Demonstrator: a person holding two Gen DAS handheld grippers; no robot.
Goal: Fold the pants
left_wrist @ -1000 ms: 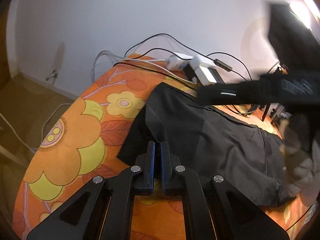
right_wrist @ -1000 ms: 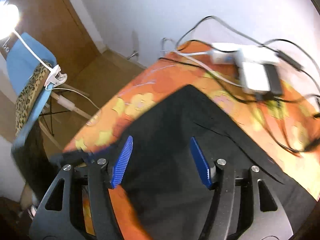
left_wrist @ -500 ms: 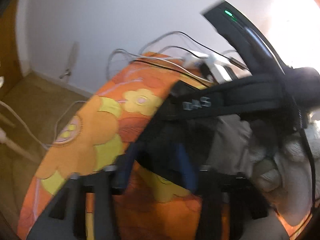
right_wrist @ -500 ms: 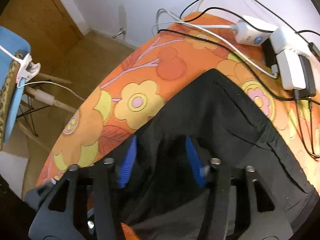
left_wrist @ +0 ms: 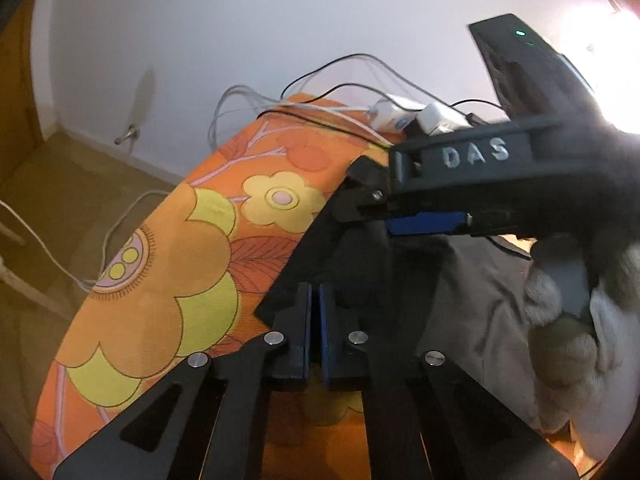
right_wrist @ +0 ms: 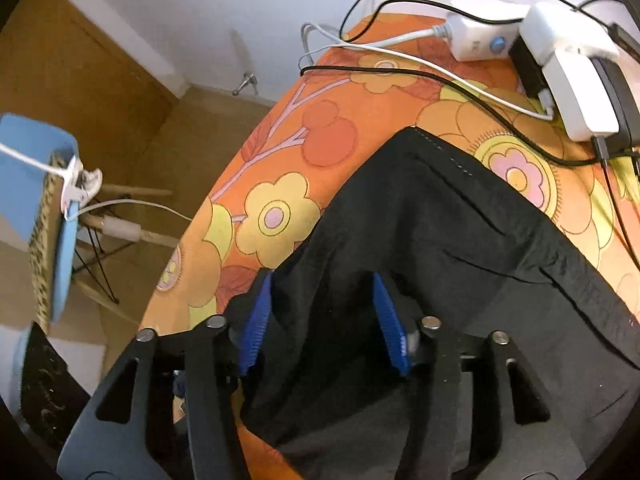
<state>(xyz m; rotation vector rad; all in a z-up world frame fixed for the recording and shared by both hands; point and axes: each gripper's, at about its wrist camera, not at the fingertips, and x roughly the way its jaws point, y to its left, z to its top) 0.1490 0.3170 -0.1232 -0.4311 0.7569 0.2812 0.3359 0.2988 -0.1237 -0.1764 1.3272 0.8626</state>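
Note:
Black pants (right_wrist: 460, 248) lie on a table with an orange flowered cloth (right_wrist: 320, 152). In the left wrist view the pants (left_wrist: 360, 280) lie right of centre. My left gripper (left_wrist: 314, 300) is shut at the pants' near corner; cloth between its pads is not discernible. My right gripper (right_wrist: 320, 312) is open, its blue pads astride a raised fold of the pants. In the left wrist view the right gripper (left_wrist: 424, 222) crosses above the pants, held by a grey-gloved hand (left_wrist: 572, 320).
White power adapters (right_wrist: 560, 64) and black and white cables (right_wrist: 400, 56) lie at the table's far end by the white wall. A blue chair (right_wrist: 44, 216) stands on the wooden floor to the left. The table edge (left_wrist: 132, 280) curves down on the left.
My right gripper has dropped onto the pants near the left gripper and narrowed somewhat. My left gripper opened briefly and is shut again at the pants' corner.

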